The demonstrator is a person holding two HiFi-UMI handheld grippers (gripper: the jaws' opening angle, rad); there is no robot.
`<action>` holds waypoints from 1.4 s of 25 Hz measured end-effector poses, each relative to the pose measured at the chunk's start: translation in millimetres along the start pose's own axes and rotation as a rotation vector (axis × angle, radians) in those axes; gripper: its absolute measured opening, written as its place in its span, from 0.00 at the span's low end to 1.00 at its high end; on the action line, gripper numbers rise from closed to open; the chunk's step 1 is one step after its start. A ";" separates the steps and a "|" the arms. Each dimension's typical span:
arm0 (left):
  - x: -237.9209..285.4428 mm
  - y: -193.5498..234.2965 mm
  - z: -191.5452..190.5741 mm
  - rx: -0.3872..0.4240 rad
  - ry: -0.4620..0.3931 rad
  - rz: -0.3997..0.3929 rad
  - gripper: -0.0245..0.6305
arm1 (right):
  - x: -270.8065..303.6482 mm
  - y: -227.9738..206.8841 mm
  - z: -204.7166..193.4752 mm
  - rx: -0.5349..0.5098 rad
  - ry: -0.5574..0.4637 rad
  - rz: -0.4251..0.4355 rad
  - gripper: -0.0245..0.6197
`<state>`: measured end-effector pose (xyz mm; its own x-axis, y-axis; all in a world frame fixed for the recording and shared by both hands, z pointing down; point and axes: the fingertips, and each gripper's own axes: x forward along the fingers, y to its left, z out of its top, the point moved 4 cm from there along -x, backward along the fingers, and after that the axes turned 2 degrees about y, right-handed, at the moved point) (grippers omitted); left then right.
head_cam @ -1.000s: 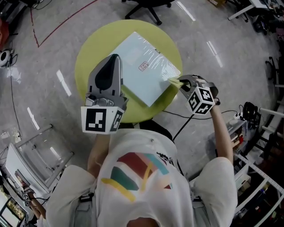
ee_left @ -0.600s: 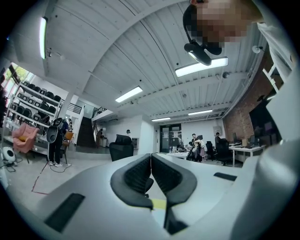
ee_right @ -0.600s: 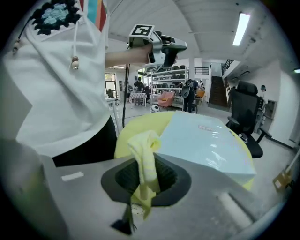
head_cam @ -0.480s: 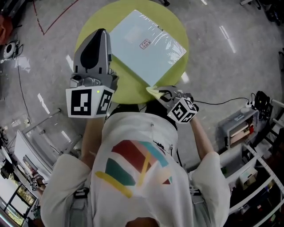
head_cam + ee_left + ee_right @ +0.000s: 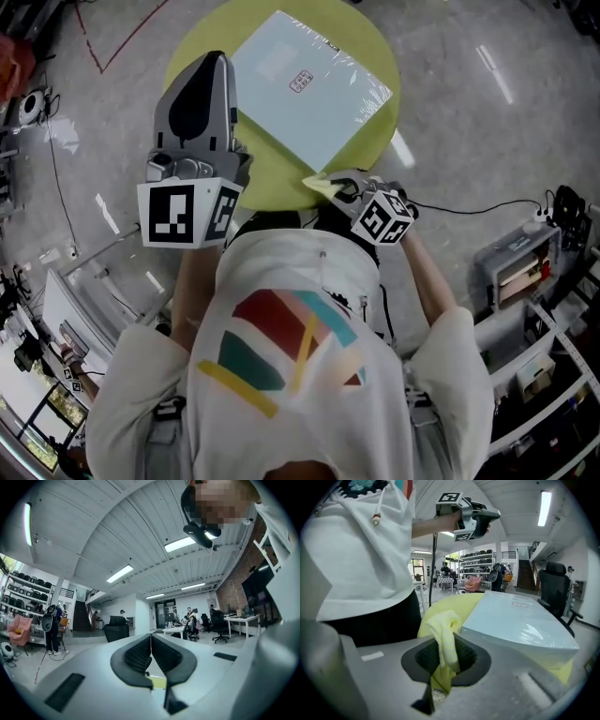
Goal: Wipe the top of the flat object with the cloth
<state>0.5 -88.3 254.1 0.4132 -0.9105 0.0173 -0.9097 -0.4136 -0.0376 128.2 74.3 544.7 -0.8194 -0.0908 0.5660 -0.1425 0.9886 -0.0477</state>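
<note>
Round yellow-green table (image 5: 274,180) sat in front of me on the grey floor (image 5: 469,122). The flat object (image 5: 323,112), a pale blue slab in shiny wrap, lay on it, turned cornerwise and covering most of the tabletop. One corner pointed back at me and stopped short of the near rim. There was a small red label (image 5: 302,84) on its top face.

Left gripper (image 5: 217,64) was raised over the table's left side, just beside the slab's left edge, and I couldn't tell whether it overlapped it. The left gripper view looked out across the room and up at the ceiling. The jaws were pressed together along their length with nothing between them. Its marker cube (image 5: 187,214) was the part nearest my head.

Right gripper (image 5: 446,651) was lower, at the table's near rim, just off the slab's near corner. The jaws were clamped on the cloth (image 5: 446,630), a pale yellow rag bunched into a strip. One end stood up past the fingertips and the rest trailed down between the pads. From the right gripper view the cloth was beside the corner and below the top face, not on it. I couldn't tell whether it touched the slab's side.
</note>
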 end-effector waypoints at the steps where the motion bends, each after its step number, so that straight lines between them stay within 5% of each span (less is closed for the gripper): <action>1: -0.2 -1.4 -0.2 0.002 0.003 0.000 0.06 | -1.0 -5.2 0.1 0.020 -0.015 -0.015 0.08; 19: -1.3 -14.1 -8.7 0.024 0.030 0.009 0.06 | -30.8 -47.1 -20.2 0.191 -0.101 -0.086 0.08; 35: 11.0 -16.2 -16.5 0.032 0.055 0.007 0.06 | -53.7 -111.4 -40.5 0.215 -0.086 -0.182 0.08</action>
<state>19.1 -91.7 271.3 0.4027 -0.9125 0.0720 -0.9106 -0.4074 -0.0701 210.6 -26.2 552.9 -0.8123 -0.2829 0.5100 -0.3980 0.9081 -0.1301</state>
